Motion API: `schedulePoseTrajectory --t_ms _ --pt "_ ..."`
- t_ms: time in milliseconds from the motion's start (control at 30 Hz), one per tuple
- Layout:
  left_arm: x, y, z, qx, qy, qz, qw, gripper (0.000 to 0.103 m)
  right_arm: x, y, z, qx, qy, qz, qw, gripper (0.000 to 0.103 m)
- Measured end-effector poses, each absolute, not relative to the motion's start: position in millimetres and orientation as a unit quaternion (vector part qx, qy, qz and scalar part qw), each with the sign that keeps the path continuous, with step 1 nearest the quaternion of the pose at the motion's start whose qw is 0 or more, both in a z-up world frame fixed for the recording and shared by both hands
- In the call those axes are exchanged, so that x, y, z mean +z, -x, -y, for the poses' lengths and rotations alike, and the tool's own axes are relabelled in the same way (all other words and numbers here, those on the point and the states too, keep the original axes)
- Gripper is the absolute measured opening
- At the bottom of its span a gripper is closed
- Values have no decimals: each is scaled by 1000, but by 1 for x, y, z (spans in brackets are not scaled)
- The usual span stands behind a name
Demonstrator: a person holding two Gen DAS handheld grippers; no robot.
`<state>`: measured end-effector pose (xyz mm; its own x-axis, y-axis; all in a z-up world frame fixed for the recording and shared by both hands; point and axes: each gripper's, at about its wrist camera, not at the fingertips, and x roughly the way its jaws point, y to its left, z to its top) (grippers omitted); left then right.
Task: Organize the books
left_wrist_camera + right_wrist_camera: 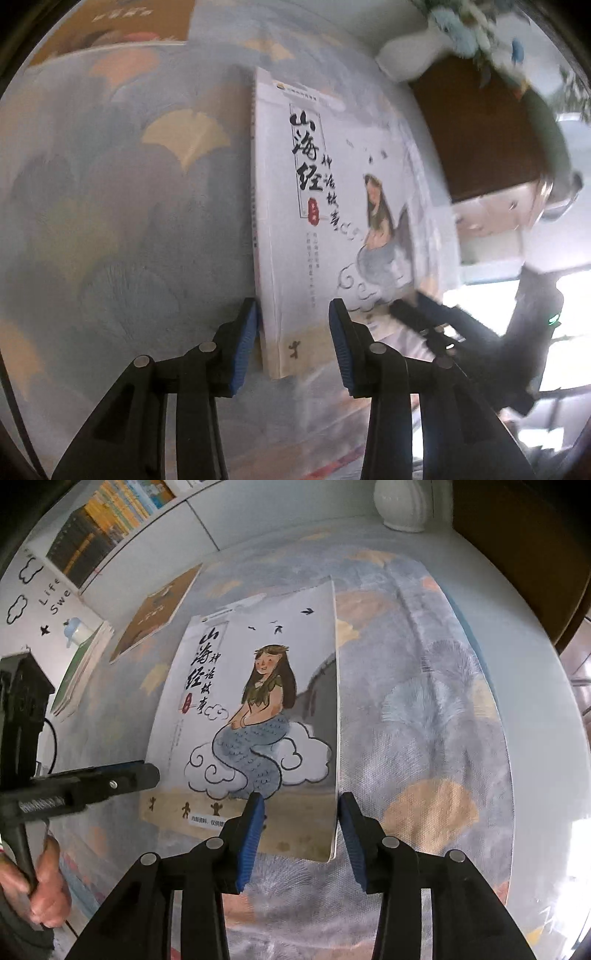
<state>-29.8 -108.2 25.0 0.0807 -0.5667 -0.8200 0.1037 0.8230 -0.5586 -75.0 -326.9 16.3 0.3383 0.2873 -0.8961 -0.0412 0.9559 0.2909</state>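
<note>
The left hand-held gripper (293, 321) stands part-open with its jaws straddling the near spine corner of the mermaid-cover book (332, 206); the outer pad (245, 343) sits just beside the spine and the inner one hangs over the cover, and I cannot tell whether either presses. The right hand-held gripper (301, 819) is likewise released, its jaws astride the book's opposite near corner (258, 709), one pad (253, 830) over the cover and the other just outside the page edge. The book lies flat between the two, on the patterned cloth of the bench (424, 709).

Judging from this, the step is squaring or shifting the book by its near corners. To do it well, both pads outside the edges should bear evenly so the book slides without twisting, and the cloth should not bunch beneath it.

Farther off, beyond the left hand-held gripper, lie a brown-cover book (157, 613) and a green-edged stack (79, 672). A white vase (402, 504) stands well beyond the book.
</note>
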Motion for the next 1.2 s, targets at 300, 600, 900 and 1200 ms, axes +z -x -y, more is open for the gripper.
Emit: schedulePoseTrajectory --t_ms 300,600,900,1200 --pt "19 29 115 -288 286 -610 681 31 16 83 335 108 -140 -555 813 46" --pt "9 33 131 -295 299 -611 671 12 18 82 326 111 -121 -565 809 56" --pt "22 14 116 -325 407 -590 617 12 -8 102 396 159 -416 -564 695 58" --pt "18 12 92 -315 454 -589 590 12 -41 66 383 201 -551 -516 624 58"
